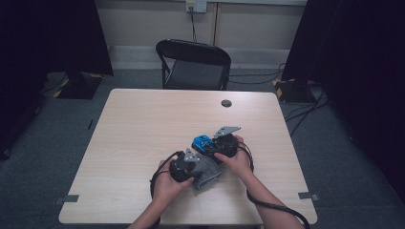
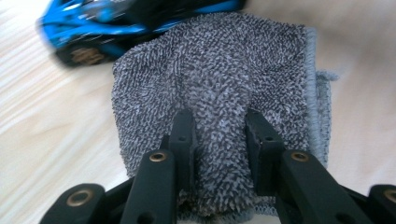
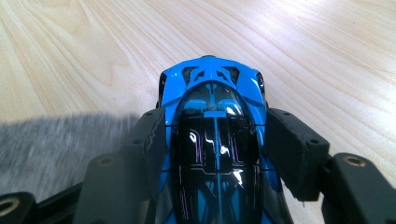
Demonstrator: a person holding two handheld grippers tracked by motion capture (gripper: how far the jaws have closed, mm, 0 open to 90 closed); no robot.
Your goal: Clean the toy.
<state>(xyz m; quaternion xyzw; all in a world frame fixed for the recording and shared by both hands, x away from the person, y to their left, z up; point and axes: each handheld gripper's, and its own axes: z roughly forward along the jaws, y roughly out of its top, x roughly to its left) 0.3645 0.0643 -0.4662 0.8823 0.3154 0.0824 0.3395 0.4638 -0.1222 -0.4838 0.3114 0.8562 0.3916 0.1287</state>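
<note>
High view first: I see my left gripper (image 1: 190,161) over the grey cloth (image 1: 209,172) near the table's (image 1: 143,129) front edge, and my right gripper (image 1: 210,145) just beyond it, on the blue car (image 1: 201,142).

Left gripper view: the jaws are drawn in narrow and pinch a raised fold of the cloth (image 2: 224,93) between their pads. The rest of the cloth lies spread ahead of the tips, flat on the wood. The car (image 2: 116,23) sits past the cloth's far edge, up and left of the jaws, blurred.

Right gripper view: the jaws stand about half open, one pad against each flank of the car (image 3: 215,140), clamping it. Its nose points away from me. The cloth (image 3: 56,144) shows just left of the left jaw.
</note>
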